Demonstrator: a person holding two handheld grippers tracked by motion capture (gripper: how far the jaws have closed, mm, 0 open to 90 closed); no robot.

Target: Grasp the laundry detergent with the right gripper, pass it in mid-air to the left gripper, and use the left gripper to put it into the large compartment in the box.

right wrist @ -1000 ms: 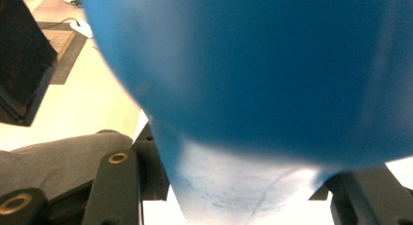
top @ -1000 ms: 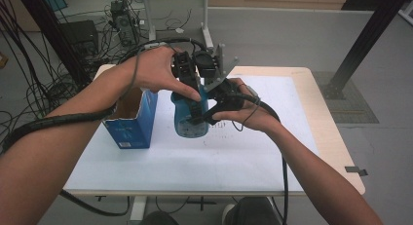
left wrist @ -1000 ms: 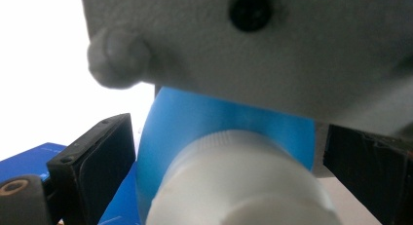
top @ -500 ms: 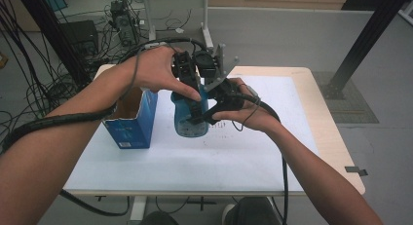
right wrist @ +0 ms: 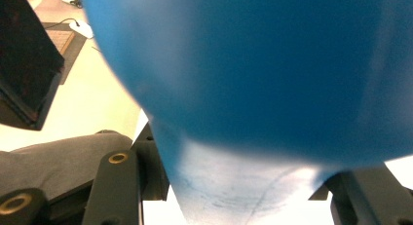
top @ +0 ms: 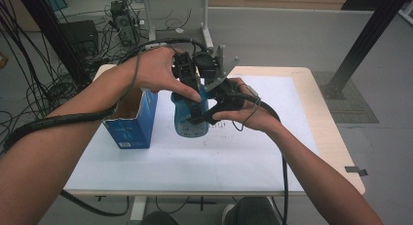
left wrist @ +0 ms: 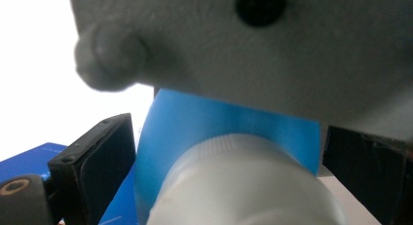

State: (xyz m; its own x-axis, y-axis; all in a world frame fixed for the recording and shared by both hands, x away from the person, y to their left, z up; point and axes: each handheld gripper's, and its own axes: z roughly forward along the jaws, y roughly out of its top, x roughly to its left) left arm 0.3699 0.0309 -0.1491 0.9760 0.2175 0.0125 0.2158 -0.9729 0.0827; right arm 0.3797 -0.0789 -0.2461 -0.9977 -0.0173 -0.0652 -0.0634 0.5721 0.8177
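I had the right gripper [top: 204,119] clamped shut on the blue bottle's [top: 187,117] lower body. The bottle hung above the desk [top: 234,161], just right of the open blue box [top: 131,122]. Farther off, my left gripper's [top: 195,101] jaws flanked its upper part; I couldn't tell whether they pressed.

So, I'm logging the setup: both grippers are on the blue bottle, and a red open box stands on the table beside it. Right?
Not quite: the box is blue, not red, as the high view shows. The rest holds: it stands open on the table beside the blue bottle.
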